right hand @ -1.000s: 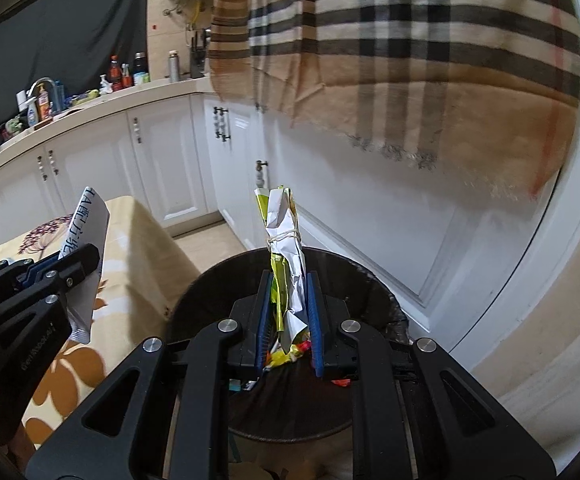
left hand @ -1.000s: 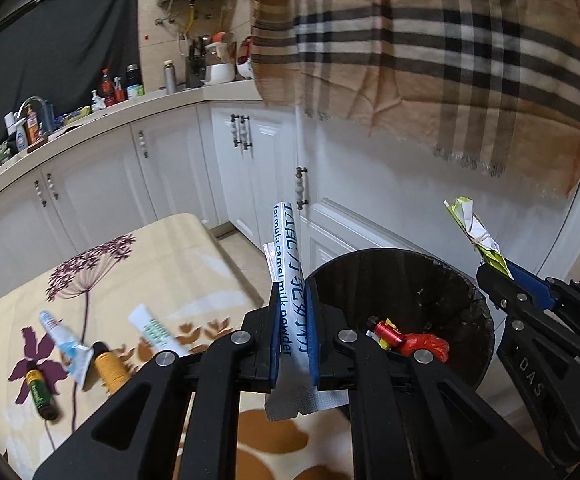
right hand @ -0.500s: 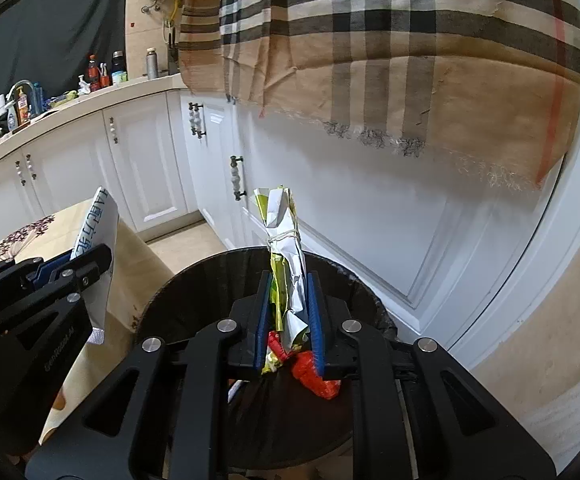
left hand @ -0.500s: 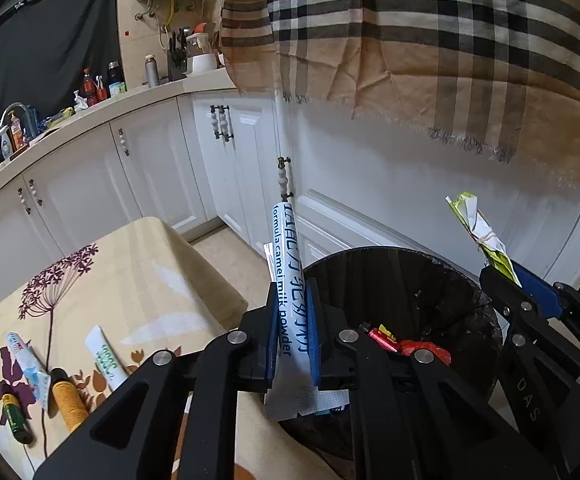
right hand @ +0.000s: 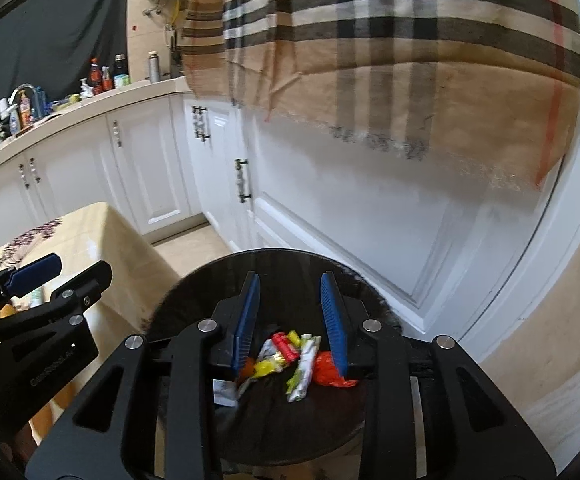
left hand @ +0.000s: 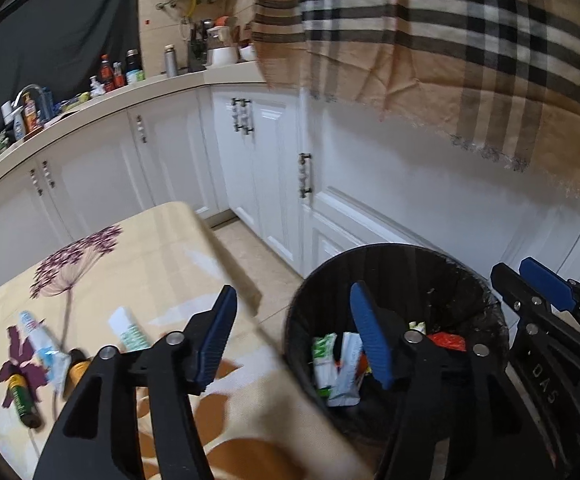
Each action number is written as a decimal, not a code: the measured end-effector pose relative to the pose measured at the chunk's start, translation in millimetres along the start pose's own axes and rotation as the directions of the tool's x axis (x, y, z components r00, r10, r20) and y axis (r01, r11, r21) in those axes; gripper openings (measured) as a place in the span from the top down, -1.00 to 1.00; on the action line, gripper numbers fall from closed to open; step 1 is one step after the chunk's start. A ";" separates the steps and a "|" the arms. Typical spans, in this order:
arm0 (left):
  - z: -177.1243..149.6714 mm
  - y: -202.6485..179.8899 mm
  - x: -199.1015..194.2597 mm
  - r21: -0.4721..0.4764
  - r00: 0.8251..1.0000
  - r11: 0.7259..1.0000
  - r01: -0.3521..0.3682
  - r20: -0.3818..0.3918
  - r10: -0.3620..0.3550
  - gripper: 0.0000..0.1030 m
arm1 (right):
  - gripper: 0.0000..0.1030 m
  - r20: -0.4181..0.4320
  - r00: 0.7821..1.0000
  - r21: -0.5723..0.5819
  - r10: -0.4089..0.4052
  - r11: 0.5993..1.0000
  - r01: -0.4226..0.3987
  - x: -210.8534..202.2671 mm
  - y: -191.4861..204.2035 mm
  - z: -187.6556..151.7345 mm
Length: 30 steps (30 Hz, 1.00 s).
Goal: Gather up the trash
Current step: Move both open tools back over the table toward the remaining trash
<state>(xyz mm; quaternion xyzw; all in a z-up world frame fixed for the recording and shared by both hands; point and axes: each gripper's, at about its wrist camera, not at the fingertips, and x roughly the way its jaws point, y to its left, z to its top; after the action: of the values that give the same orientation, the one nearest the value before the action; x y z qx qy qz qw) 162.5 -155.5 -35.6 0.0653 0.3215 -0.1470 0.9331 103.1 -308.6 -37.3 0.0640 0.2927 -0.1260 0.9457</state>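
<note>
- The left gripper point(left hand: 293, 336) hangs over the gap between the table edge and the black trash bin point(left hand: 465, 276); its jaws have just been opening and now stand wide, with nothing between them.
- The right gripper point(right hand: 290, 316) hangs over the bin's mouth; its jaws have also just been opening, stand moderately apart, and hold nothing.
- Inside the bin lie a white sachet point(left hand: 347, 372), a green-and-white wrapper point(right hand: 303, 368), a red wrapper point(right hand: 327, 370) and yellow scraps point(right hand: 264, 368).
- On the floral tablecloth point(left hand: 138, 256), near its left edge, remain a crumpled blue-and-white tube point(left hand: 44, 346), a green battery point(left hand: 22, 398), an orange-topped item point(left hand: 76, 372) and a white-and-green tube point(left hand: 130, 330).
- A plaid cloth point(left hand: 449, 48) hangs over the white cabinets point(left hand: 258, 168) behind the bin.
</note>
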 end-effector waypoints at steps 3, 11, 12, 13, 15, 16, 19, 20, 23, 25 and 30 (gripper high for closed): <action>-6.6 18.8 -10.0 -0.024 1.000 0.999 -0.025 -0.001 0.025 -0.20 | 0.40 -0.002 0.999 -0.018 0.041 0.999 -0.041 -4.8 15.3 1.1; -36.9 92.6 -48.8 -0.116 0.987 0.980 -0.162 -0.024 0.160 -0.23 | 0.40 -0.015 0.984 -0.099 0.175 0.979 -0.176 -17.3 77.5 0.6; -39.4 98.8 -51.6 -0.124 0.984 0.977 -0.176 -0.028 0.173 -0.23 | 0.40 -0.020 0.981 -0.112 0.194 0.974 -0.195 -18.9 87.6 0.0; -43.4 109.6 -56.3 -0.141 0.980 0.970 -0.197 -0.035 0.194 -0.23 | 0.40 -0.025 0.977 -0.126 0.213 0.969 -0.214 -20.5 97.4 -0.6; -51.1 130.7 -64.5 -0.173 0.972 0.957 -0.233 -0.048 0.228 -0.24 | 0.40 -0.036 0.969 -0.145 0.246 0.958 -0.248 -23.3 114.3 -1.8; -54.4 139.3 -67.7 -0.185 0.968 0.950 -0.251 -0.055 0.245 -0.24 | 0.40 -0.042 0.964 -0.157 0.264 0.951 -0.267 -24.8 124.0 -2.7; -63.7 162.9 -76.7 -0.221 0.957 0.931 -0.290 -0.073 0.281 -0.24 | 0.40 -0.056 0.953 -0.187 0.298 0.934 -0.303 -28.5 146.0 -5.6; -67.1 170.6 -79.7 -0.233 0.953 0.924 -0.303 -0.079 0.293 -0.24 | 0.40 -0.064 0.948 -0.199 0.311 0.927 -0.317 -29.0 155.4 -6.5; -76.9 189.9 -86.9 -0.263 0.943 0.906 -0.333 -0.098 0.318 -0.25 | 0.40 -0.101 0.938 -0.234 0.332 0.908 -0.347 -25.4 178.4 -9.1; -83.3 200.9 -91.3 -0.277 0.937 0.895 -0.350 -0.108 0.333 -0.25 | 0.40 -0.125 0.933 -0.252 0.339 0.898 -0.360 -20.5 191.5 -11.7; -99.1 229.2 -104.6 -0.318 0.920 0.863 -0.392 -0.133 0.368 -0.26 | 0.40 -0.175 0.928 -0.287 0.328 0.885 -0.366 -5.6 212.3 -15.7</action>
<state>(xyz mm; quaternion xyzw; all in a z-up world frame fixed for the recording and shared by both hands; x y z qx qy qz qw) 99.1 107.6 -42.3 -0.0290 0.3543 0.0994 0.9294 148.8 -100.6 -36.9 -0.0283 0.3498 0.0977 0.9313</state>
